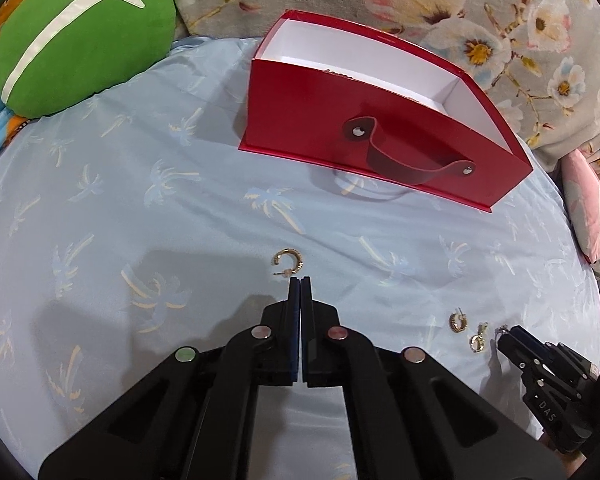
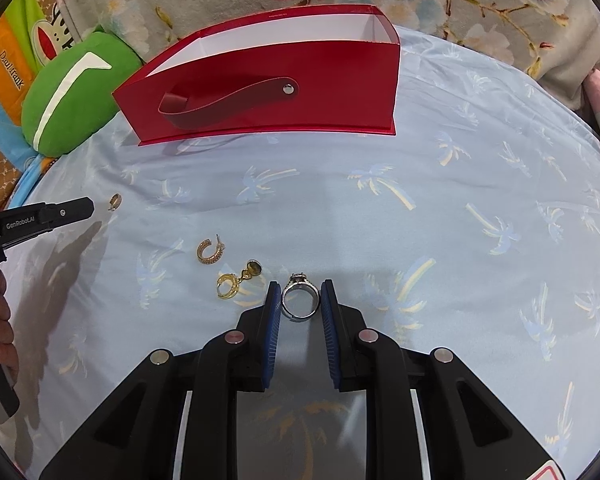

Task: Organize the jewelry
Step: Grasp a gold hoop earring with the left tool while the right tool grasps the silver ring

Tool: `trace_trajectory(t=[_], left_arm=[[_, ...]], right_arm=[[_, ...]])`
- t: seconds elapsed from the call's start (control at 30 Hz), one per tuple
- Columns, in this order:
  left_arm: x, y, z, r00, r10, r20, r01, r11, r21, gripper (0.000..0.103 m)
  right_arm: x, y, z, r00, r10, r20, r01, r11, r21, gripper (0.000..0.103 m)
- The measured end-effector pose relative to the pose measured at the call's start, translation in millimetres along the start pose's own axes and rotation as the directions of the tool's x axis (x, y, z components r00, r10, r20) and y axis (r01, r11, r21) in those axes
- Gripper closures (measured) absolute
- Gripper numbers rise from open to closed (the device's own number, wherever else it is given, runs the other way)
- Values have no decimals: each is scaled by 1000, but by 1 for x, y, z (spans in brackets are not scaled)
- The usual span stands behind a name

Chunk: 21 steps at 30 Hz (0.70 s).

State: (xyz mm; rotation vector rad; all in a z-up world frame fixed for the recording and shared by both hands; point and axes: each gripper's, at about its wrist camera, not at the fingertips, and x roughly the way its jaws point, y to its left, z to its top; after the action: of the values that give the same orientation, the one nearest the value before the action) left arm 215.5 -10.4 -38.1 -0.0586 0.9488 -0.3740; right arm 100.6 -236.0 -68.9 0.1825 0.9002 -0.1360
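On a blue palm-print bed (image 2: 480,152) backed by floral bedding, the closed, empty left gripper (image 1: 301,279) points at a gold hoop (image 1: 288,263), while the right gripper (image 2: 300,294) clasps a silver ring (image 2: 299,297).

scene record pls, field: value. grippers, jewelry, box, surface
left gripper: shut, empty, tips just short of gold hoop earring
right gripper: shut on silver ring
loose jewelry: second gold hoop, gold drop earring, both on the cloth left of the ring
red box: open top, strap handle, behind the jewelry
surface: light blue palm-print cloth
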Motion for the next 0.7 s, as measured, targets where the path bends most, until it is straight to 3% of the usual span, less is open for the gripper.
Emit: trace_trajectory(t=[0.17, 0.3, 0.57, 0.63, 0.7], left_arm=[[10, 1, 2, 1000, -1, -14, 1, 1000, 14, 98], [16, -4, 4, 1000, 23, -4, -23, 999, 35, 79], [33, -9, 10, 999, 50, 7, -50, 996, 72, 79], [33, -8, 11, 999, 52, 12, -53, 996, 67, 87], [33, -5, 11, 999, 41, 8, -42, 997, 60, 87]], right_arm=[[0, 0, 0, 1000, 4, -2, -4, 1000, 2, 84], [1, 1, 0, 1000, 6, -5, -5, 1000, 3, 84], [3, 0, 0, 1000, 7, -8, -7, 1000, 3, 84], [3, 0, 0, 1000, 7, -8, -7, 1000, 2, 84], [3, 0, 0, 1000, 10, -7, -10, 1000, 4, 84]])
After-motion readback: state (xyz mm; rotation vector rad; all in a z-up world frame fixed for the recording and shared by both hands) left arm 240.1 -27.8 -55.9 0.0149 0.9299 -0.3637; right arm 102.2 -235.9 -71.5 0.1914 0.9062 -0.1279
